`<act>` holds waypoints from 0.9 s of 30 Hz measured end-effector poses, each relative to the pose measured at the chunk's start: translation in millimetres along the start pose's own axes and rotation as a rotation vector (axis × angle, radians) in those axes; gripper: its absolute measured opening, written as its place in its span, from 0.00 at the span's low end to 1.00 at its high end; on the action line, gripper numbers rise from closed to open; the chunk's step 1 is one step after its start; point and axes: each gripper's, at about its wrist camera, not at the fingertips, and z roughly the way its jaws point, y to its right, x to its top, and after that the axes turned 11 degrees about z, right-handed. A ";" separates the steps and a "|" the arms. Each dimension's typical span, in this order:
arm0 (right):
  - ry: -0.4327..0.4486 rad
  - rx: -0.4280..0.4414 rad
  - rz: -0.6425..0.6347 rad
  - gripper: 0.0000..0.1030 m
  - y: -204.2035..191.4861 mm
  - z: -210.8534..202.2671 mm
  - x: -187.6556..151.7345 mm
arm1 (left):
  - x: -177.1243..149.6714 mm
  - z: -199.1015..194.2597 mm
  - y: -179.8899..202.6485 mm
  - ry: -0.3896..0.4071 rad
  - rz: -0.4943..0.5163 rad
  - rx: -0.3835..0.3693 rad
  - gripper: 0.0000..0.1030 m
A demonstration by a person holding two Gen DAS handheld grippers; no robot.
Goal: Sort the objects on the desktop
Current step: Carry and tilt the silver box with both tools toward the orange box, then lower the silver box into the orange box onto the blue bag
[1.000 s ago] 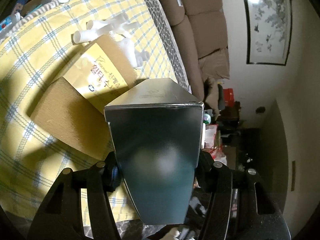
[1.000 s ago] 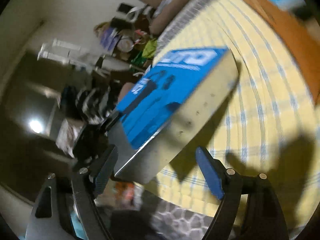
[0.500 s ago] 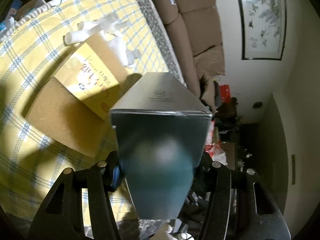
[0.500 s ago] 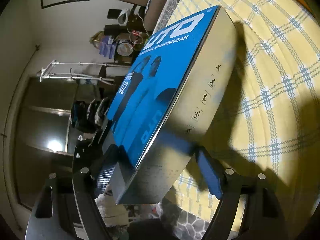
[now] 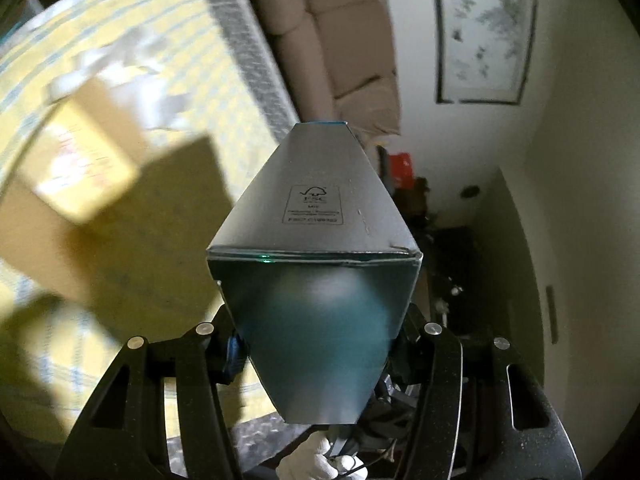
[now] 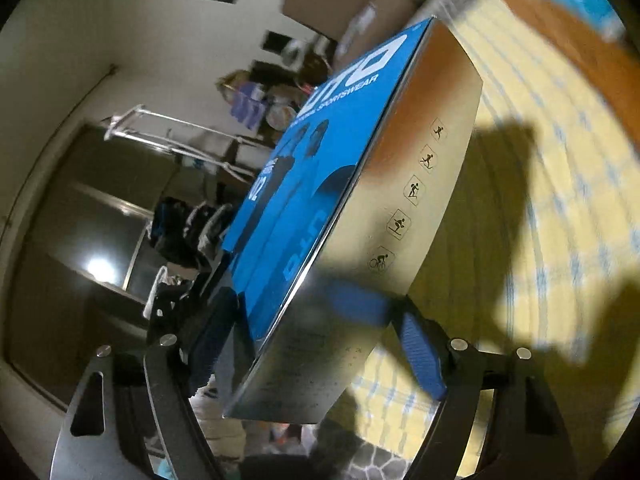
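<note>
A flat silver box with a blue UTO sportswear face (image 6: 320, 184) is held by both grippers. My left gripper (image 5: 316, 344) is shut on one end of the box (image 5: 316, 208), whose silver end with an FSC mark fills that view. My right gripper (image 6: 316, 336) is shut on the other end, the box tilted on edge above the yellow checked tablecloth (image 6: 540, 184). A brown cardboard box with a yellow label (image 5: 92, 168) lies on the cloth to the left.
White plastic pieces (image 5: 132, 60) lie blurred beyond the cardboard box. A brown sofa (image 5: 344, 40) and a framed painting (image 5: 484, 32) stand past the table edge. A wooden rim (image 6: 560, 36) with a blue object lies at far right.
The silver box has been lifted and swung away from the table toward the room. The cardboard box has slid left and down in the left view. Both grips are unchanged.
</note>
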 end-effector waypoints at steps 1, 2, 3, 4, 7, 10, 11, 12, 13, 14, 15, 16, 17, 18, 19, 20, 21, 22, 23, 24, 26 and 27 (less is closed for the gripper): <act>0.028 0.010 -0.010 0.78 -6.3 -10.1 3.0 | 3.4 6.5 8.5 -0.009 0.011 -0.007 0.52; 0.047 0.015 -0.014 0.78 -9.3 -16.2 3.7 | 7.9 16.6 19.3 -0.024 0.027 -0.015 0.53; 0.082 0.023 -0.017 0.78 -13.2 -27.6 7.6 | 12.4 28.3 29.4 -0.040 0.043 -0.021 0.54; 0.108 0.029 -0.017 0.78 -15.8 -34.7 10.9 | 16.2 38.8 37.3 -0.053 0.061 -0.019 0.55; 0.213 0.046 -0.007 0.77 -18.6 -64.8 27.5 | 27.9 96.0 68.2 -0.126 0.112 0.000 0.57; 0.324 0.064 0.053 0.75 -10.3 -96.1 46.9 | 35.6 144.9 87.1 -0.181 0.143 0.021 0.59; 0.359 0.062 0.070 0.75 -6.0 -106.7 52.9 | 38.1 170.2 95.4 -0.210 0.159 0.039 0.60; 0.391 0.059 0.083 0.75 -2.5 -115.2 58.2 | 39.5 184.1 99.9 -0.225 0.167 0.050 0.62; 0.413 0.051 0.090 0.75 -0.3 -121.1 62.1 | 40.2 202.0 104.2 -0.249 0.180 0.064 0.63; 0.444 0.039 0.097 0.75 3.4 -129.6 66.0 | 41.8 226.5 109.1 -0.278 0.194 0.080 0.64; 0.466 0.030 0.102 0.75 5.4 -134.6 68.8 | 39.4 236.6 110.2 -0.293 0.199 0.088 0.65; 0.491 0.019 0.109 0.75 9.6 -141.8 71.5 | 40.7 252.7 112.6 -0.315 0.203 0.098 0.66; 0.510 0.010 0.119 0.75 13.6 -146.7 73.6 | 41.9 268.9 112.8 -0.338 0.205 0.111 0.67; 0.526 0.002 0.131 0.75 18.1 -151.3 76.4 | 39.1 281.2 112.4 -0.355 0.205 0.122 0.68; 0.541 -0.007 0.147 0.75 24.3 -155.3 79.3 | 38.2 296.6 111.3 -0.377 0.207 0.138 0.68; 0.552 -0.014 0.162 0.75 29.7 -159.2 81.4 | 35.2 305.2 109.3 -0.392 0.208 0.150 0.69; 0.561 -0.022 0.187 0.75 36.8 -161.3 84.1 | 33.1 317.6 107.2 -0.410 0.210 0.169 0.69; 0.565 -0.026 0.204 0.75 43.0 -166.3 85.0 | 31.5 323.5 105.4 -0.422 0.212 0.180 0.70; 0.570 -0.032 0.223 0.75 50.0 -169.7 85.4 | 32.6 334.5 102.9 -0.443 0.213 0.197 0.71; 0.572 -0.038 0.238 0.75 56.6 -173.3 84.6 | 35.3 341.0 100.6 -0.456 0.214 0.208 0.72; 0.574 -0.047 0.260 0.75 62.9 -171.5 82.3 | 35.7 354.3 95.3 -0.476 0.225 0.234 0.74; 0.573 -0.053 0.272 0.75 67.2 -170.0 81.8 | 35.7 357.3 92.6 -0.483 0.228 0.242 0.75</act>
